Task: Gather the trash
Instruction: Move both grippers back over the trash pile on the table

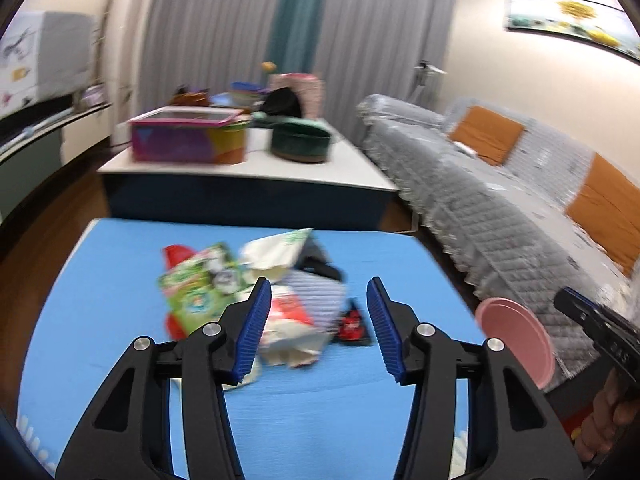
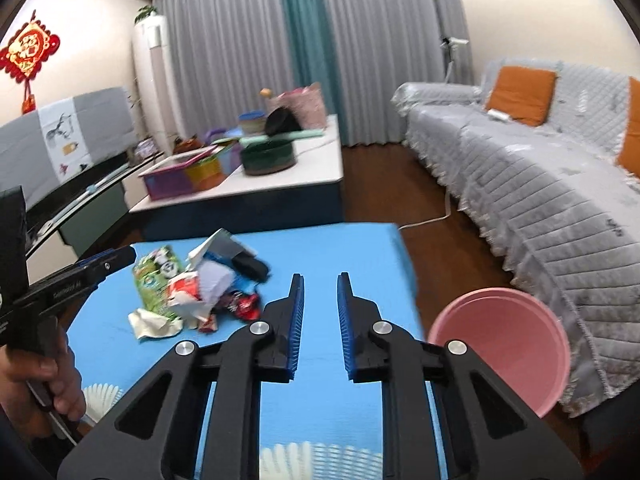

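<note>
Trash pile (image 2: 200, 288) (blue table (image 2: 352, 248))

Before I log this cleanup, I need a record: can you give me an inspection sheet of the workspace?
Surface: blue mat, bare apart from the pile.
Job's things: trash pile of wrappers and paper on the mat's left; pink bin at its right edge.
Clutter: boxes and bowls on the low table behind.
Grippers: left gripper open above the pile, right gripper narrowly open, both empty.
Cables: white cord on the floor by the sofa.
Surroundings: curtains, wood floor.
</note>
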`<control>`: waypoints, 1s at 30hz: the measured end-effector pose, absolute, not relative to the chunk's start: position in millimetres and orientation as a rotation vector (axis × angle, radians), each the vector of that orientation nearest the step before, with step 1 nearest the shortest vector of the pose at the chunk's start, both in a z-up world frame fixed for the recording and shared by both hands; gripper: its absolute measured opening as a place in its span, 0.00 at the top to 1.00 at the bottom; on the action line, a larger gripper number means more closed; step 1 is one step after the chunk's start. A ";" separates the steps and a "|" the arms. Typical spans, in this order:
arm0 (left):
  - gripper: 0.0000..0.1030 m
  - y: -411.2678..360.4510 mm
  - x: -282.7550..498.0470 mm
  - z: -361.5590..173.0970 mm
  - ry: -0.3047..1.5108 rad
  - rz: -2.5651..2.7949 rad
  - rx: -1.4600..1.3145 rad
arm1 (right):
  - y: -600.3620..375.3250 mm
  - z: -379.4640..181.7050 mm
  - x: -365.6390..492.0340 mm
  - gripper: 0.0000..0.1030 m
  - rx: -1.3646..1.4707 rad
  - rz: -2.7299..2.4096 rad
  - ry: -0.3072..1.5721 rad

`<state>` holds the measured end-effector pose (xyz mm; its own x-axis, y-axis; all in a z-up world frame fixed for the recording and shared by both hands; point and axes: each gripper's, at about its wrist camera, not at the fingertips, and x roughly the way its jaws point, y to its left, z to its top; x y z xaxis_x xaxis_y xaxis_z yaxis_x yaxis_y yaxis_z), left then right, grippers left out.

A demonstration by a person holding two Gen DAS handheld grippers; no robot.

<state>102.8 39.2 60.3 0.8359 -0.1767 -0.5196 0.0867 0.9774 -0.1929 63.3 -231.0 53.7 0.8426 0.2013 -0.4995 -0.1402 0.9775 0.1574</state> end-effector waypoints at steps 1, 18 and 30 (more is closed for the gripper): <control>0.54 47.7 105.8 57.0 0.572 -0.118 -0.178 | -225.6 50.4 68.2 0.83 0.115 0.192 0.548; 0.55 113.4 141.3 12.3 0.652 0.078 -0.233 | -154.0 -20.7 158.6 0.83 0.140 0.327 0.697; 0.49 135.0 160.0 -12.2 0.723 0.102 -0.293 | -133.4 -64.0 202.9 0.52 0.153 0.321 0.803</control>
